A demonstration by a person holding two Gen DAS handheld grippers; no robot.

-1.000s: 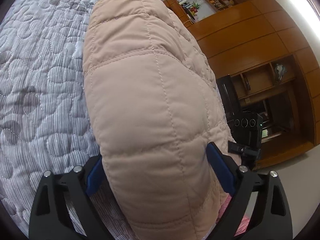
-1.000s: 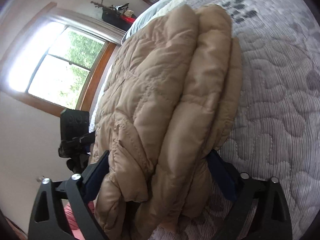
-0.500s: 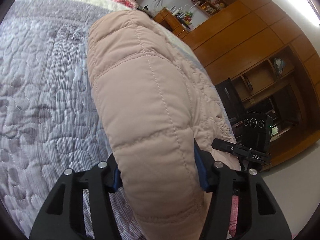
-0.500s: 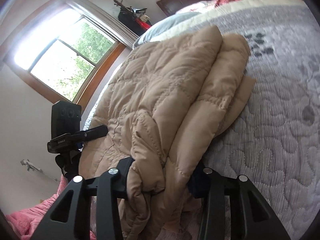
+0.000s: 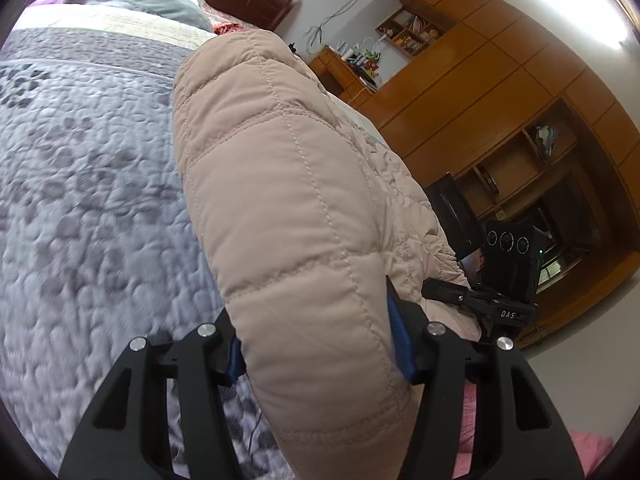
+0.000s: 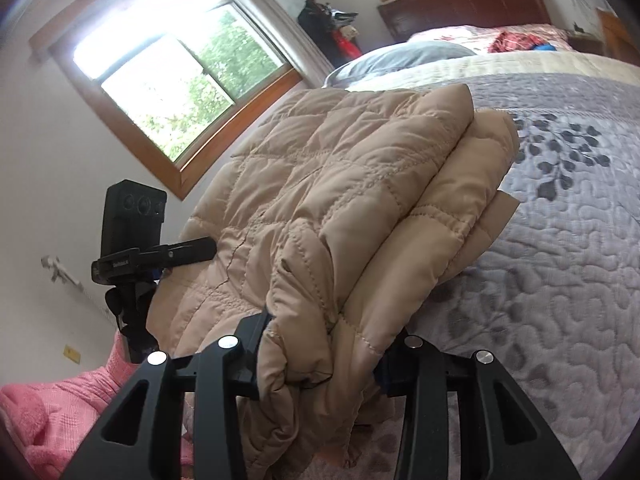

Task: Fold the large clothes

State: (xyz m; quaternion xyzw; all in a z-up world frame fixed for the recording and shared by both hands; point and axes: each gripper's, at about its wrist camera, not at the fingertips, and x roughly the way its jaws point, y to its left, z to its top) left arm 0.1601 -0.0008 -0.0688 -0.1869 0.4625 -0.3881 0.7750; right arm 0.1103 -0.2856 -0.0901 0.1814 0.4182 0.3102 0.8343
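Observation:
A beige quilted puffer jacket (image 5: pixel 280 184) lies folded in thick layers on the grey quilted bedspread (image 5: pixel 80 184). My left gripper (image 5: pixel 320 344) is shut on the jacket's near end, the padded fabric bulging between its blue-padded fingers. In the right wrist view the same jacket (image 6: pixel 340 184) shows as several stacked layers. My right gripper (image 6: pixel 320 364) is shut on that stack's near corner. Both near ends are held a little above the bedspread (image 6: pixel 560 280); the far part rests on the bed.
A black camera on a clamp mount (image 5: pixel 508 264) stands beside the bed, also in the right wrist view (image 6: pixel 132 232). A pink blanket (image 6: pixel 48 420) lies below it. Wooden cabinets (image 5: pixel 500 100), a window (image 6: pixel 168 80), pillows and headboard (image 6: pixel 440 20) surround the bed.
Both grippers have closed in on the jacket's near end and lifted it, tilting the views up toward the headboard. The folded stack stays together.

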